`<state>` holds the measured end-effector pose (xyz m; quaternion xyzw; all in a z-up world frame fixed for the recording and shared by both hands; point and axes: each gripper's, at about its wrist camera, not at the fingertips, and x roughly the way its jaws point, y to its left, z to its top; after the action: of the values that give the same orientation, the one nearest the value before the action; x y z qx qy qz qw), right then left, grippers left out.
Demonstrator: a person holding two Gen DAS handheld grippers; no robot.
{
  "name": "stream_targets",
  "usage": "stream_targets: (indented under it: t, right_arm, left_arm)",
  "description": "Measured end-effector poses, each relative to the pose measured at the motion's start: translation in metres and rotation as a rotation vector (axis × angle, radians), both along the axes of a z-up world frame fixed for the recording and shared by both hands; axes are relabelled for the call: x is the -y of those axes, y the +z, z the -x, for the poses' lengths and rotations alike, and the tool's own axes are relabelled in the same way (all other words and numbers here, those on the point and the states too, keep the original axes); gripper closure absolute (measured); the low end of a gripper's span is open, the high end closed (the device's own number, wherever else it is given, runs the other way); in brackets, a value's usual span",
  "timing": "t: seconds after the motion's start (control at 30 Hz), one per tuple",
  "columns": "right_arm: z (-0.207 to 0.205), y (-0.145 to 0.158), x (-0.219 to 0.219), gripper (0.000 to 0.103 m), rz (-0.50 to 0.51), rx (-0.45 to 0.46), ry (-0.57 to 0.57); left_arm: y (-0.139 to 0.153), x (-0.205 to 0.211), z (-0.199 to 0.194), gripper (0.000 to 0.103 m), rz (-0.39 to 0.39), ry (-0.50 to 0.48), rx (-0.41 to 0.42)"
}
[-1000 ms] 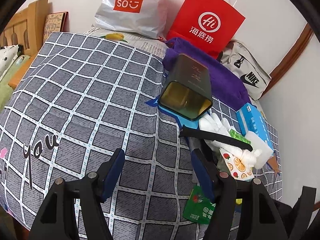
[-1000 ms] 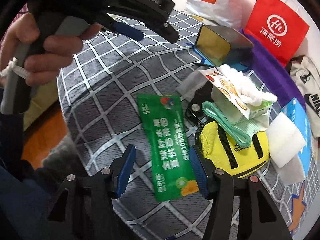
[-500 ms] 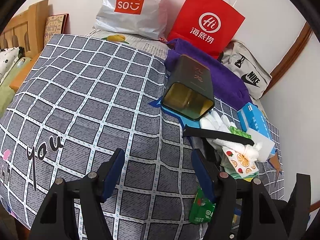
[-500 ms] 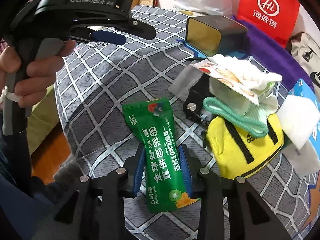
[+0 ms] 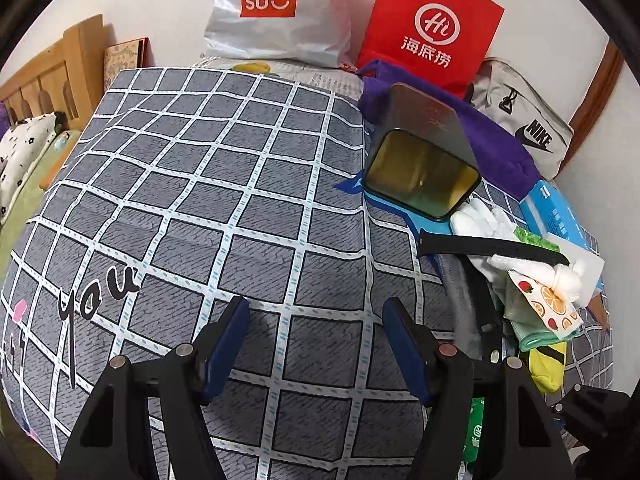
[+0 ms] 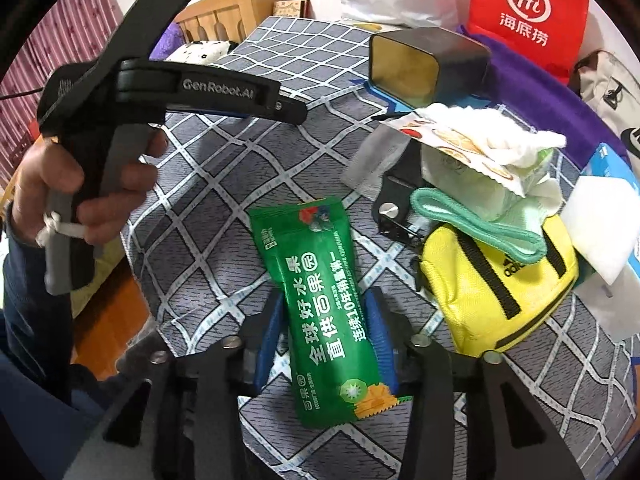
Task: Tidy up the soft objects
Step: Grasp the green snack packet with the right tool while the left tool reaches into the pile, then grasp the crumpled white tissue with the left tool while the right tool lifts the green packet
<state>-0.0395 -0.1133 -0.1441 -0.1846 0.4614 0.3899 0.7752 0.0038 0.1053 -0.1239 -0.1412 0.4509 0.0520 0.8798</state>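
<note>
At the far edge of the grey checked bedspread (image 5: 224, 208) a white Miniso bag (image 5: 276, 12) leans on the wall, just beside a red paper Haidilao bag (image 5: 432, 32). A grey Nike bag (image 5: 524, 120) sits further right. A dark rectangular tin (image 5: 420, 168) lies on its side (open mouth facing the camera, gold inside) against a purple cloth (image 5: 496, 148). A blue box (image 5: 560, 216), possibly tissues, lies near the right edge. A wooden headboard (image 5: 48, 80) stands left.
</note>
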Motion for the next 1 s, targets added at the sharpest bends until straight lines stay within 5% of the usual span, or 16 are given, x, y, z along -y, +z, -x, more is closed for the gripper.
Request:
stream_targets:
  t: [0.23,0.5,0.8,1.0]
  right_arm:
    - [0.002,-0.001,-0.001,0.051,-0.011,0.012,0.008]
    - [-0.001,0.004,0.007,0.073,-0.023,0.016,-0.072]
    - [0.03,0.05,0.026,0.074,-0.138,0.091,-0.093]
    - [0.023,0.075,0.071,0.074,-0.166,0.159,-0.23]
  left_arm:
    - [0.0,0.008,0.001,0.028,-0.036,-0.055,-0.029]
    - [0.006,0.001,0.01,0.03,0.015,-0.025,-0.032]
    - [0.039,0.015,0.019,0.03,-0.015,-0.057,0.023]
    - [0.06,0.039,0.016,0.028,-0.001,-0.129,0.068]
